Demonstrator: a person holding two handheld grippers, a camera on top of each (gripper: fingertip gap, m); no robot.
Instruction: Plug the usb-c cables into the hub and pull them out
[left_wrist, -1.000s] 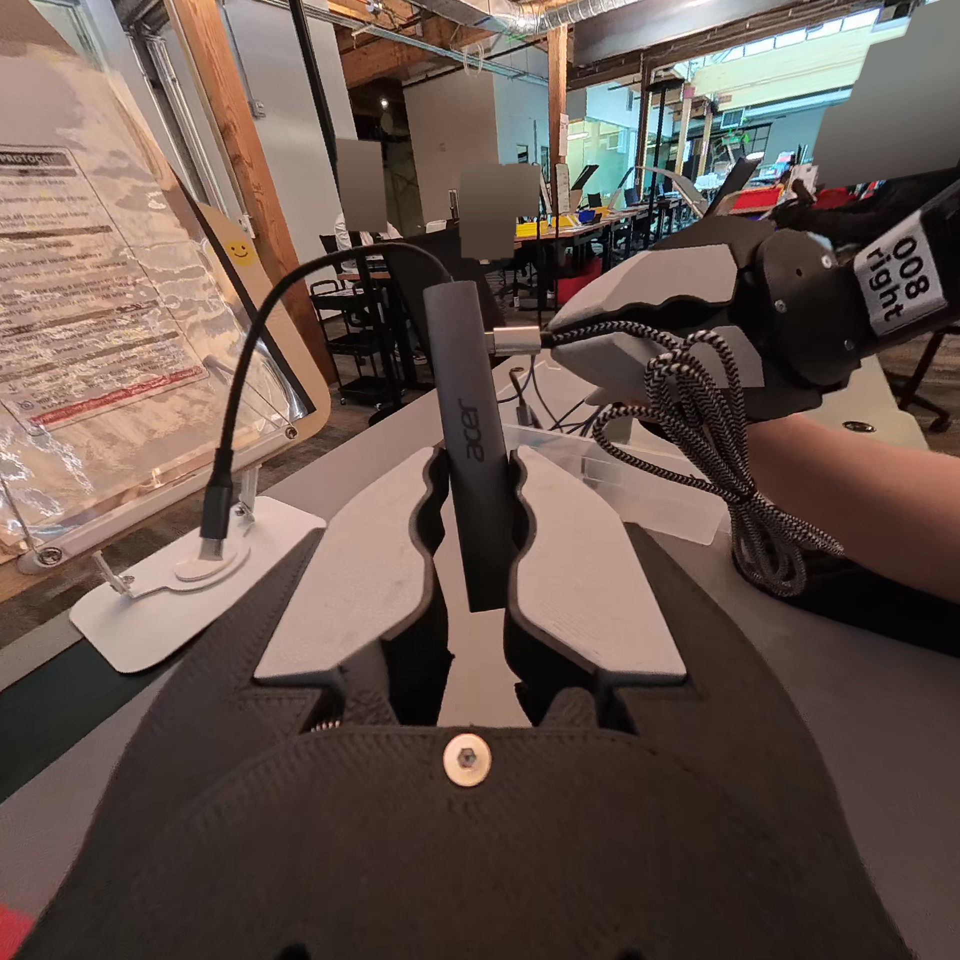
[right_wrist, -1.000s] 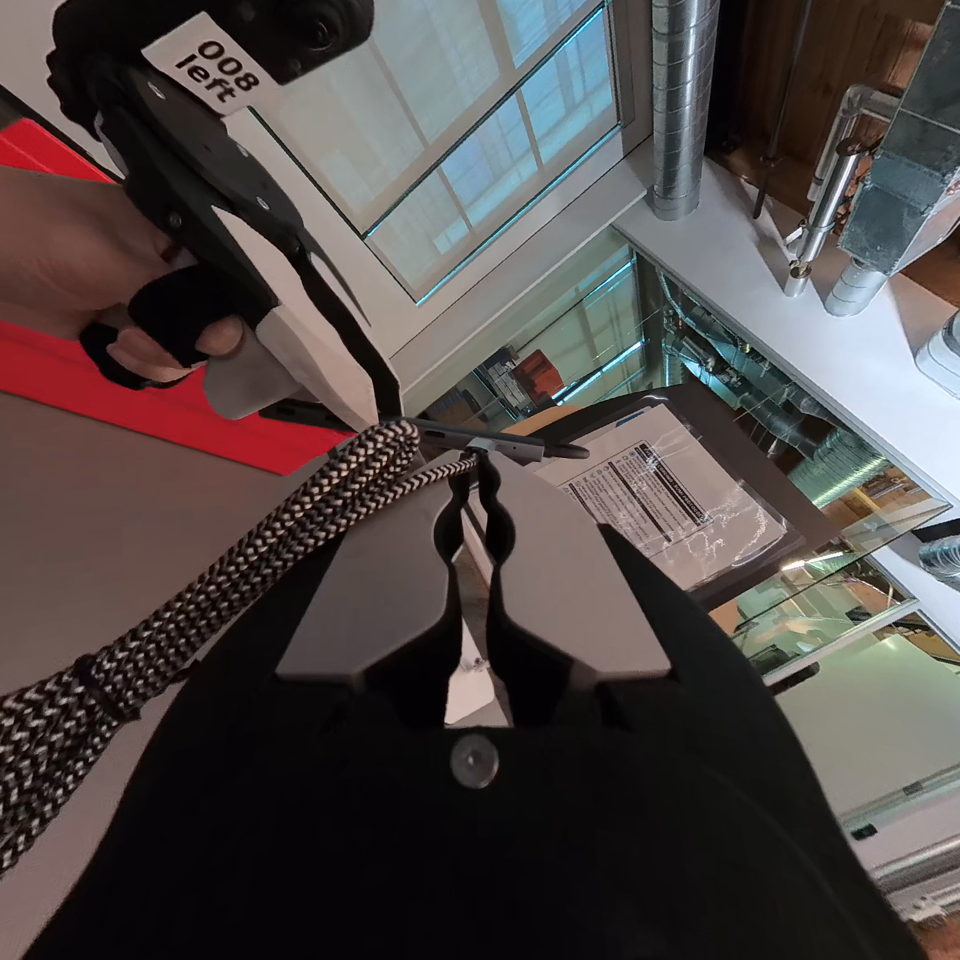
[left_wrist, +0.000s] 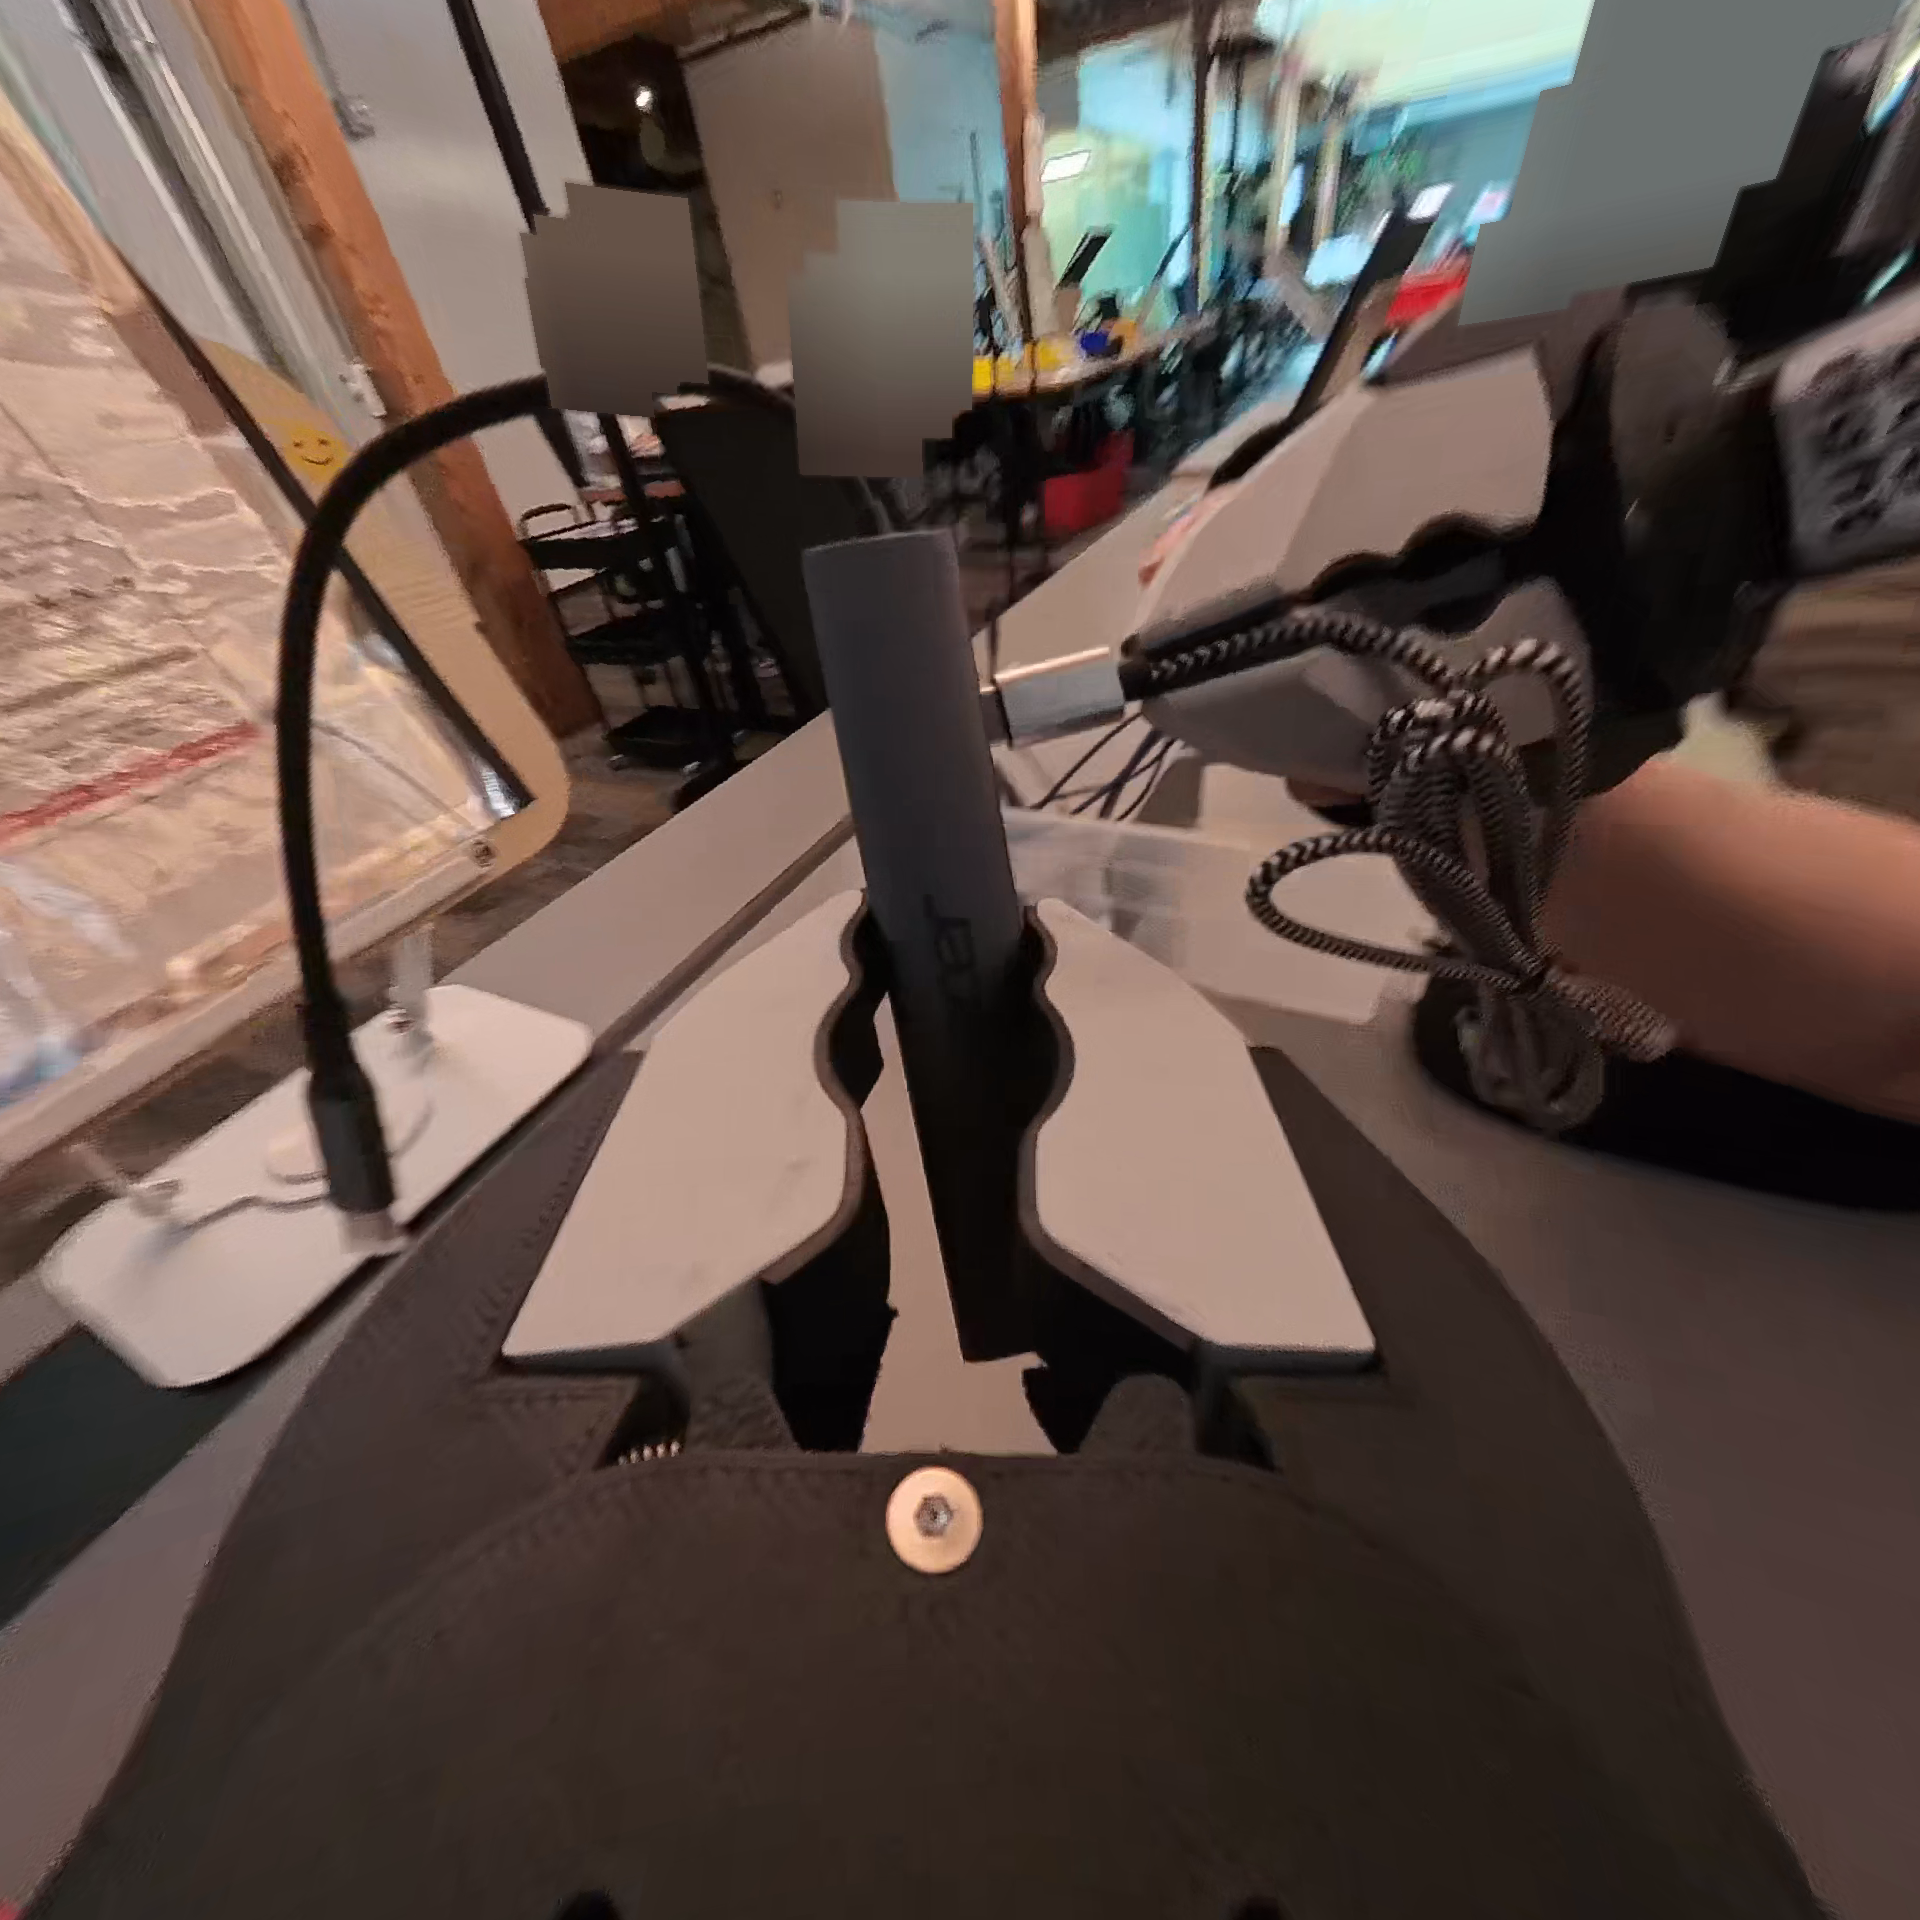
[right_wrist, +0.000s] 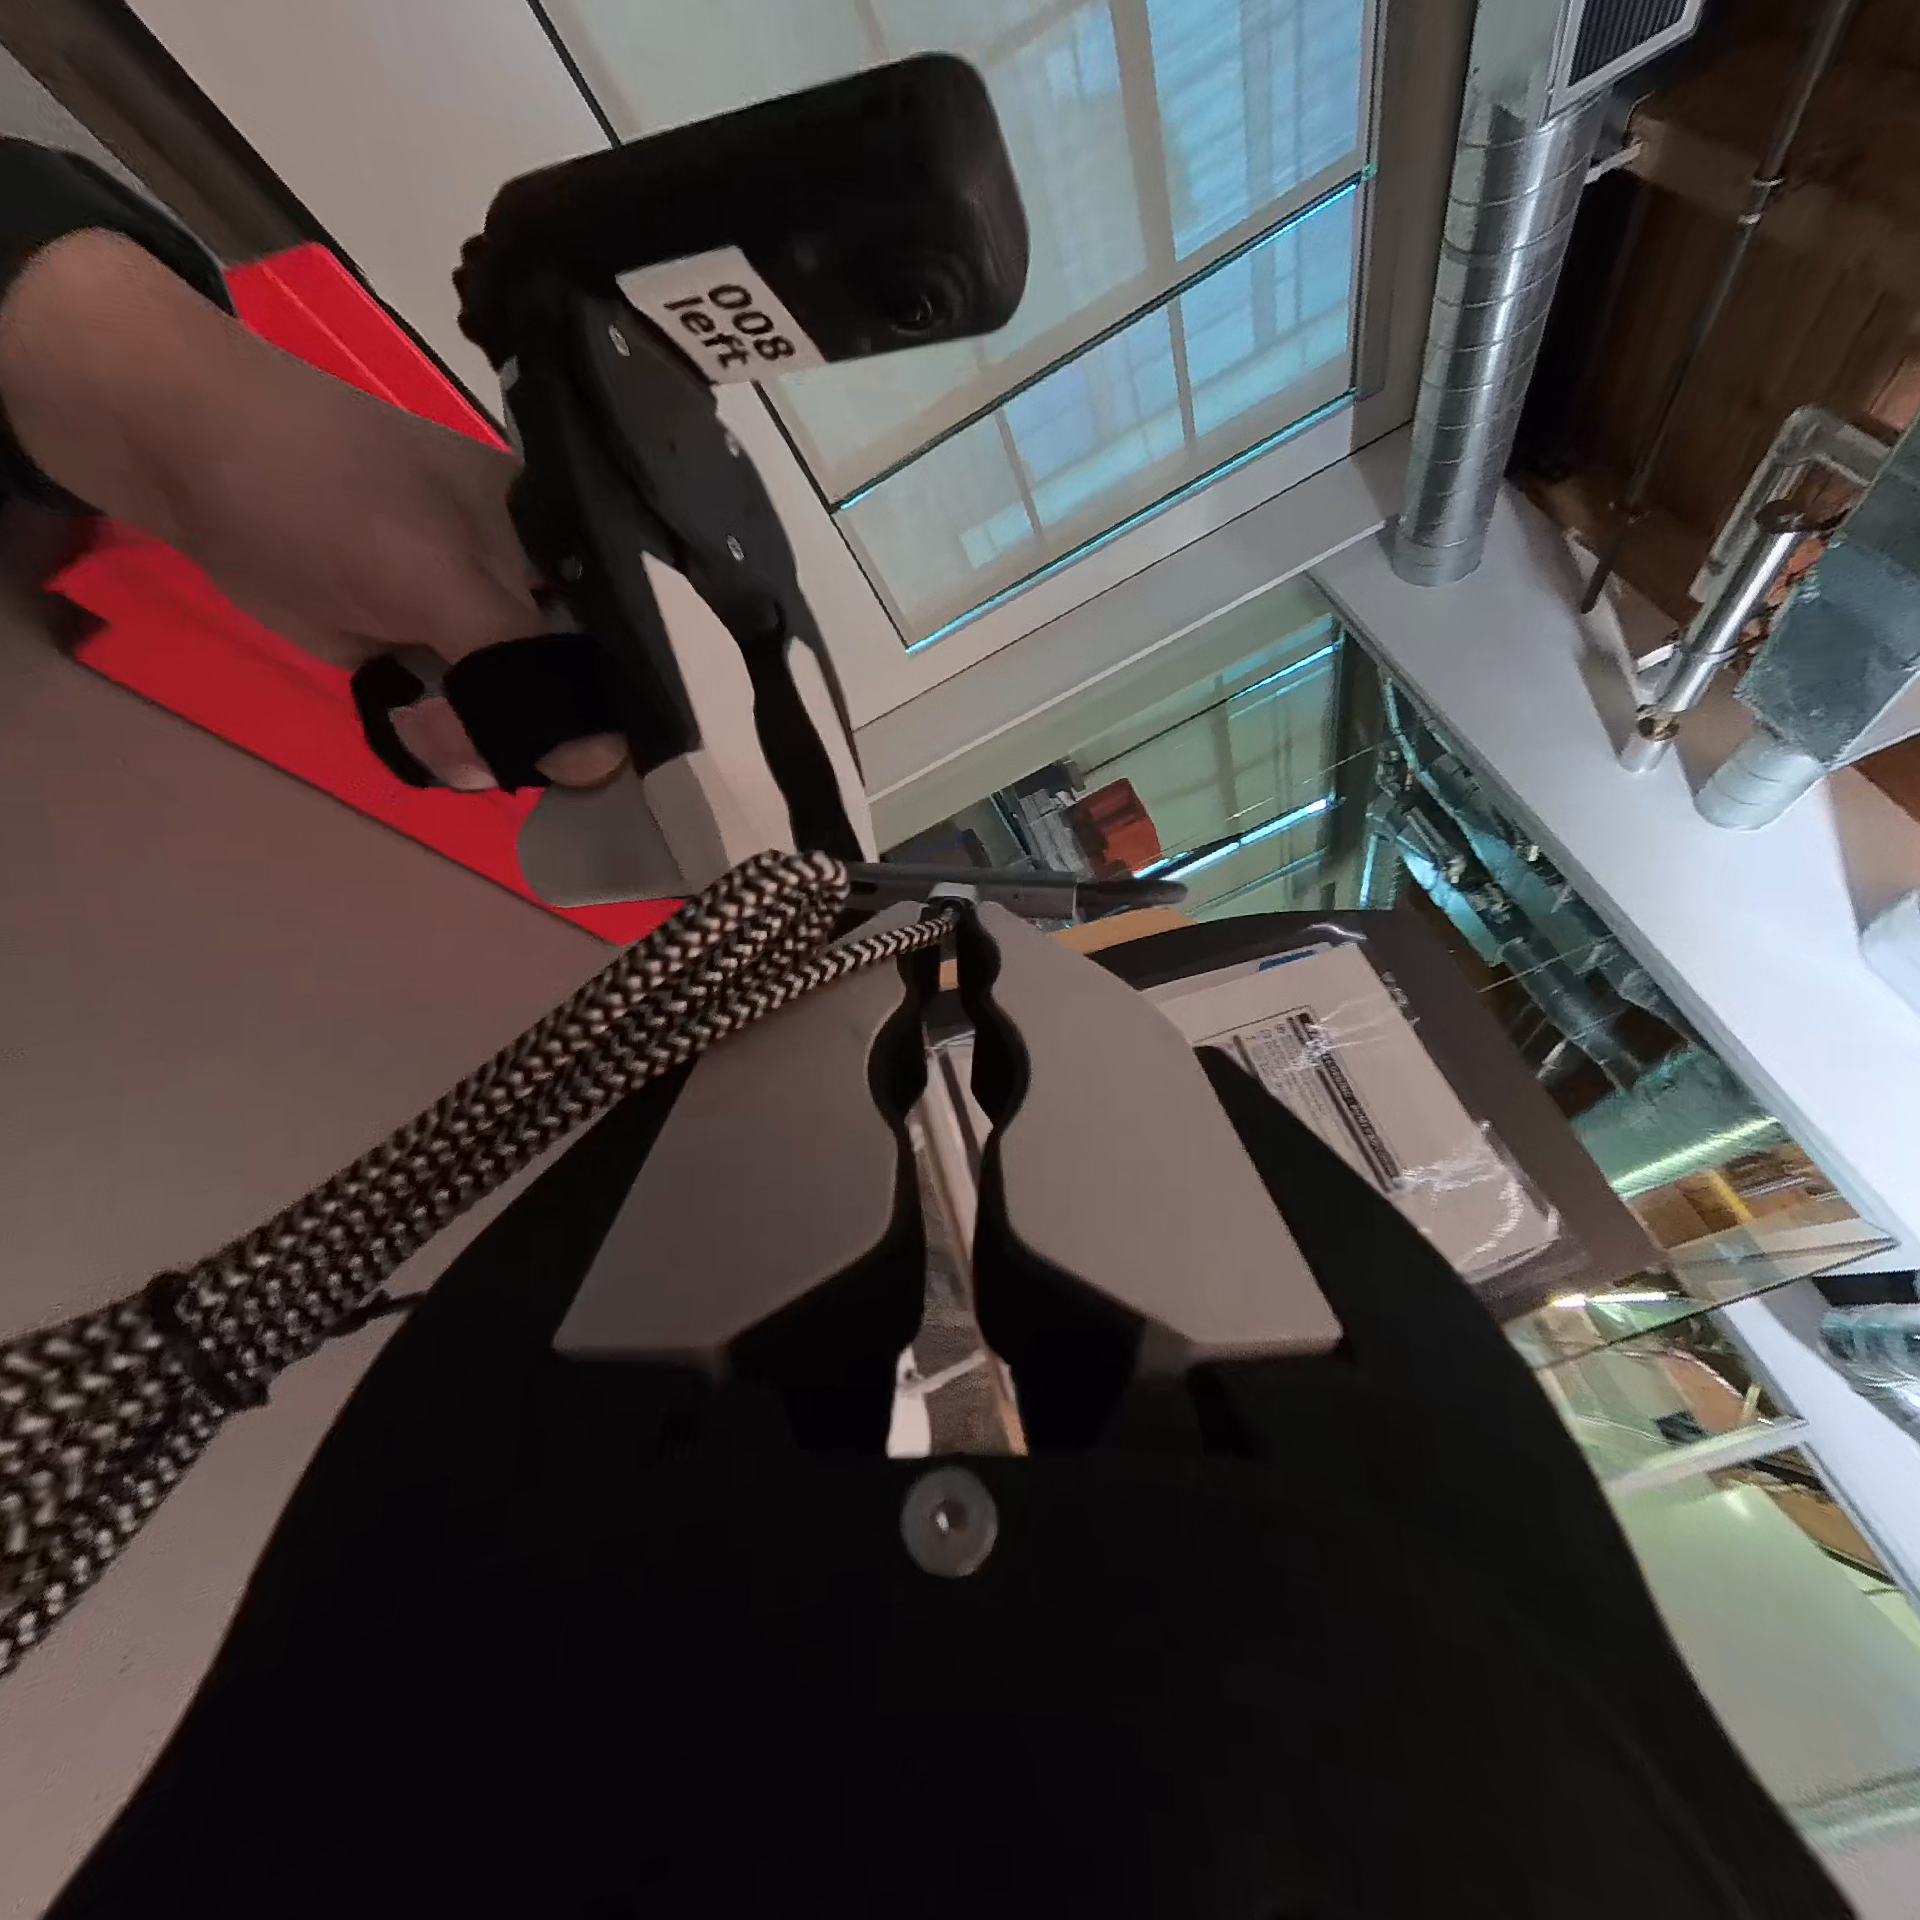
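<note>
The braided cable plug, pinched in the right claw, now barely meets the hub clamped in the left claw: probably pulling out.

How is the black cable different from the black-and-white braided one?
The black cable is plain and arches freely down to the white stand; the braided cable is zigzag-patterned, bundled in loops, and its silver plug is pinched in the right tongs beside the grey hub. Both are cables near the hub.
</note>
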